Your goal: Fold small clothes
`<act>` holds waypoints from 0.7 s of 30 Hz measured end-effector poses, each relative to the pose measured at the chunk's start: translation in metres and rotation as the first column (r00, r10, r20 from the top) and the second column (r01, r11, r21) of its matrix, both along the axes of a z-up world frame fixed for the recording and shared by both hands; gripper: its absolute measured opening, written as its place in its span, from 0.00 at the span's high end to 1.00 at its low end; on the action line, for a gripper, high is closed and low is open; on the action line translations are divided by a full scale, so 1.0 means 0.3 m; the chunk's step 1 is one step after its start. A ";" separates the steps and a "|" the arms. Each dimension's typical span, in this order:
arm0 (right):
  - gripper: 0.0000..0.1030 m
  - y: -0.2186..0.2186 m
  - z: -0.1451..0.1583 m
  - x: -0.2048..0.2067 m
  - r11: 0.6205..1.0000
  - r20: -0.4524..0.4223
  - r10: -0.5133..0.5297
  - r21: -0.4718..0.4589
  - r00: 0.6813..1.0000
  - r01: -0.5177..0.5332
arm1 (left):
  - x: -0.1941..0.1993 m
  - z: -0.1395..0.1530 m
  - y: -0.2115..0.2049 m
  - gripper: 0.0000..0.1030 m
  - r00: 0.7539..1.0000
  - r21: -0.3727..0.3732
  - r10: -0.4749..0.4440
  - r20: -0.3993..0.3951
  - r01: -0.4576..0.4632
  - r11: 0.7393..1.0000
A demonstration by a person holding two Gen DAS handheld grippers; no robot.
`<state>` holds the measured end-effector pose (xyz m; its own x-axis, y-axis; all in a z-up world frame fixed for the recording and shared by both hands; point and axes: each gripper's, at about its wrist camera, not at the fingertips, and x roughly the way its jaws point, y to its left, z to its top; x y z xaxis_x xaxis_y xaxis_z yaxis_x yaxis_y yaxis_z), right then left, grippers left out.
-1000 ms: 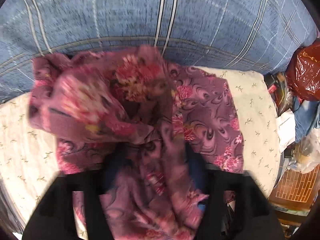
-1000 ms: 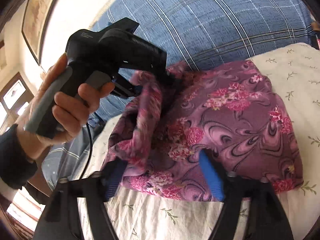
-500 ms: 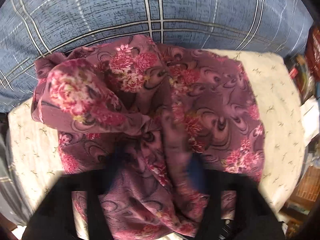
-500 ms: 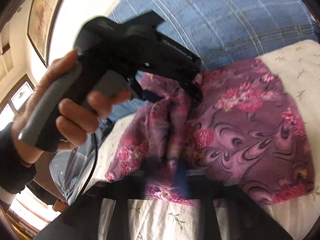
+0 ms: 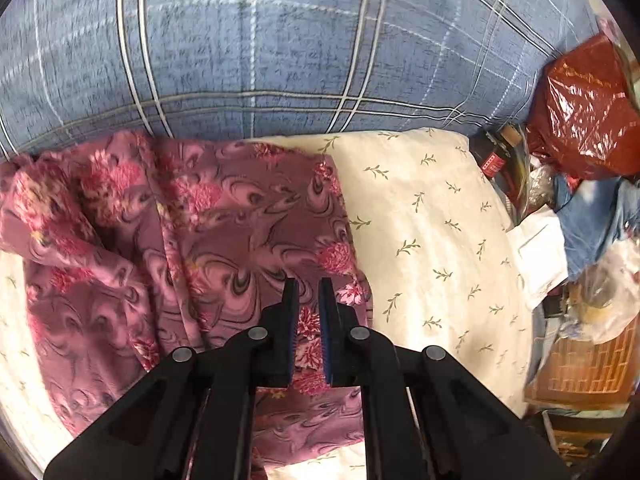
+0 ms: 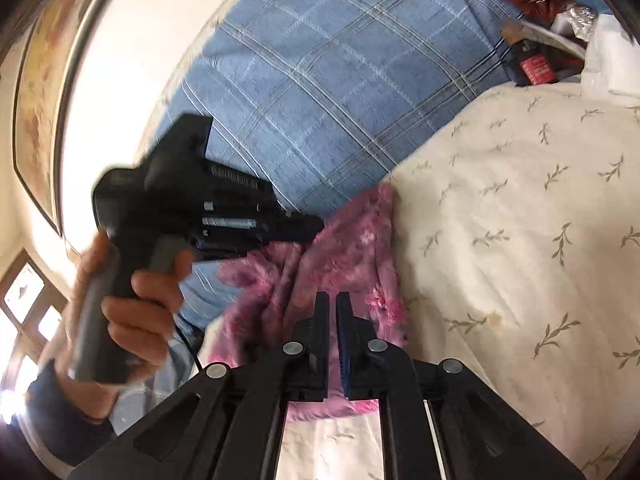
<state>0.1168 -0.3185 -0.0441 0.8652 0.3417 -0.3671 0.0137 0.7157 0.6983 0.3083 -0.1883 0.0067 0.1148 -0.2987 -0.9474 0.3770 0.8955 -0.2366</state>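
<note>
Jaws of both grippers just closed narrow, empty; floral garment [image 5: 224, 240] on pillow [image 5: 432, 216].

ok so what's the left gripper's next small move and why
Probably open the left gripper and lower it onto the near right edge of the floral garment. Its jaws stand shut with nothing pinched, and the garment lies rumpled, bunched at its left, on the cream bedding, not yet neatly folded.

Purple floral garment [image 5: 224, 240]; cream leaf-print sheet [image 5: 432, 240]; blue plaid quilt [image 5: 280, 40]
</note>
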 end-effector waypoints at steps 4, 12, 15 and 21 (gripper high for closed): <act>0.23 0.108 0.028 0.017 0.988 0.071 0.157 0.000 0.985 -0.157 | 0.033 0.011 0.047 0.33 0.999 0.138 0.010 -0.040 -0.004 0.990; 0.17 0.309 -0.016 0.113 0.958 0.017 0.267 -0.113 0.963 -0.264 | 0.025 0.010 0.118 0.29 0.999 0.359 -0.036 -0.020 0.041 0.933; 0.31 0.334 -0.033 0.122 0.955 0.017 0.283 -0.097 0.959 -0.280 | 0.003 -0.049 0.097 0.29 0.998 0.410 -0.055 -0.028 0.061 0.910; 0.90 0.327 -0.077 0.161 0.950 -0.020 0.309 -0.036 0.951 -0.310 | -0.016 -0.087 0.133 0.48 1.000 0.399 0.020 0.003 -0.020 0.917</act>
<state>0.1650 -0.2203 -0.0673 0.7139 0.5773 -0.3964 -0.2031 0.7124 0.6717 0.3035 -0.1483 -0.0193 0.1160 0.1061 -0.9876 0.3581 0.9229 0.1412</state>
